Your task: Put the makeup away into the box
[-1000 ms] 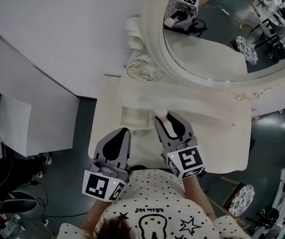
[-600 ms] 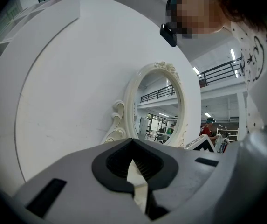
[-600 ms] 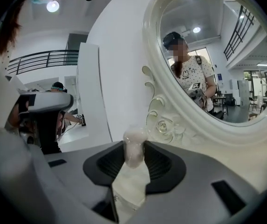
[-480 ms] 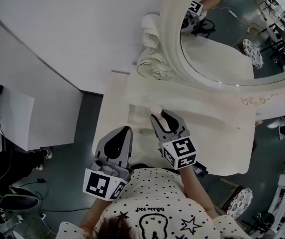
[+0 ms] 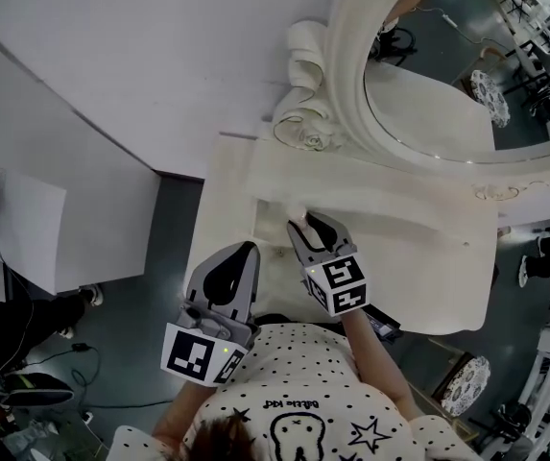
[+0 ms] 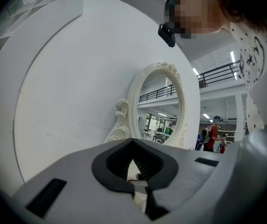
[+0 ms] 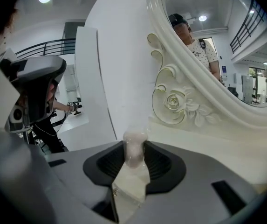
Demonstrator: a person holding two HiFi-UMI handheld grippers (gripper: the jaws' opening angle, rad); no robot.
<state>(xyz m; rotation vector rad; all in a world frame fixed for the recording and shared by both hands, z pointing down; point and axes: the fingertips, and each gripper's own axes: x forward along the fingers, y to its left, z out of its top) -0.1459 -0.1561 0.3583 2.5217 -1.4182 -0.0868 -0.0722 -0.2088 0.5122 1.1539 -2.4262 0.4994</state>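
Where the person's spotted shirt (image 5: 303, 392) fills the foot of the head view, both grippers reach away from it toward the oval mirror (image 5: 438, 104). The left gripper (image 5: 241, 255) sits well short of the mirror, its jaws together with nothing in them. The right gripper (image 5: 315, 230), a little nearer the mirror and tilted downward, is clamped on a pale makeup tube (image 7: 131, 181). The tube's long axis runs along the jaws, and its translucent rounded cap (image 7: 134, 143) juts out past the fingertips, pointing toward the foot of the mirror. Just beside the cap, on the cream dressing table (image 5: 418, 257) below the mirror, lies what looks like a clear box (image 5: 267, 221), its edges too faint to trace. Beyond that, a carved rose (image 7: 179, 104) decorates the mirror's frame.
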